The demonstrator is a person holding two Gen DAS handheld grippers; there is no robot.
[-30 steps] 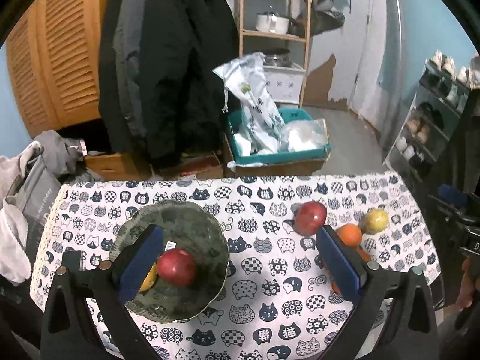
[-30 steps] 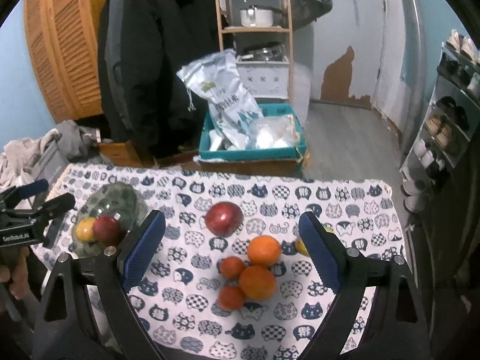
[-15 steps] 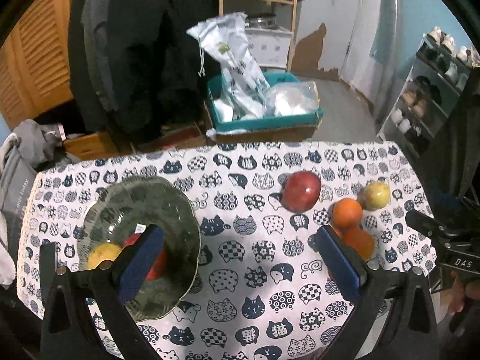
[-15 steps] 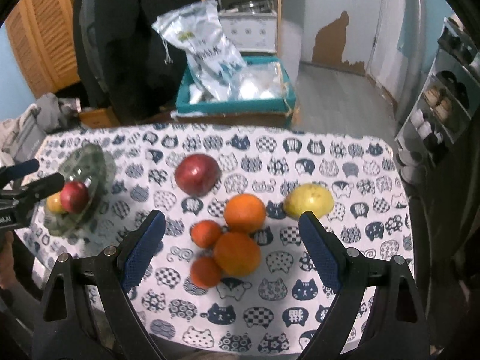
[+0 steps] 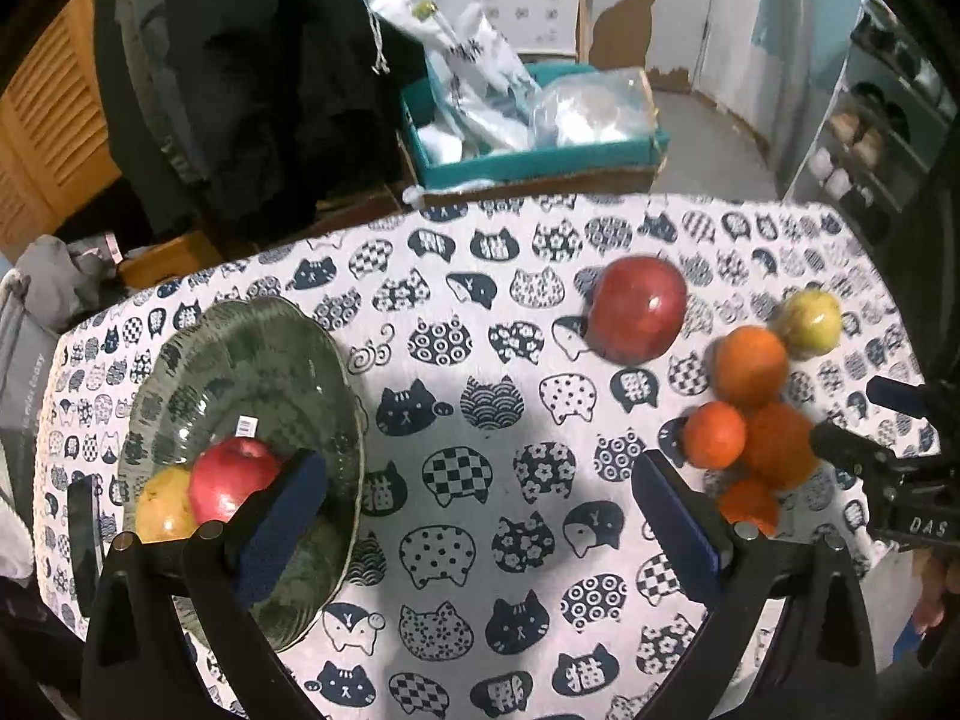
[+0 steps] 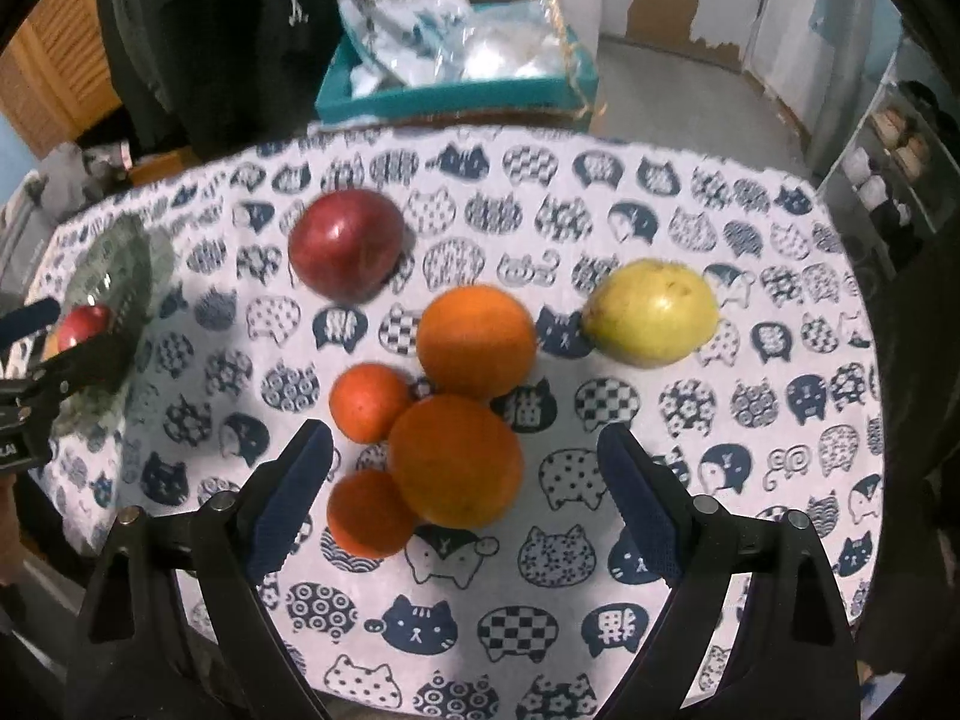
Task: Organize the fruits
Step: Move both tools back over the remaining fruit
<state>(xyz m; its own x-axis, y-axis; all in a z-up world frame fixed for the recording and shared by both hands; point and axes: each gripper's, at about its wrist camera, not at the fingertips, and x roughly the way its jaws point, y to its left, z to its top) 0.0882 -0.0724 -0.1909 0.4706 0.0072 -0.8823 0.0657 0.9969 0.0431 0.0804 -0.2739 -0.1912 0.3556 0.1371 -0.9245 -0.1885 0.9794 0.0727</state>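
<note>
both cameras have moved closer to the cat-print tablecloth (image 6: 690, 192). left gripper (image 5: 477, 510): jaws spread, empty, above bare cloth at lower centre. right gripper (image 6: 465, 489): jaws spread, empty, flanking the large orange (image 6: 456, 459). green glass bowl (image 5: 252, 360), left of frame, contains a red apple (image 5: 231, 477) and a yellow fruit (image 5: 162, 507).

Left gripper (image 5: 480, 516) and right gripper (image 6: 465, 492), fingers spread wide, empty.

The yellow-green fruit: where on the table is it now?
The yellow-green fruit lies on the cat-print cloth, right of the upper large orange, apart from it.
</note>
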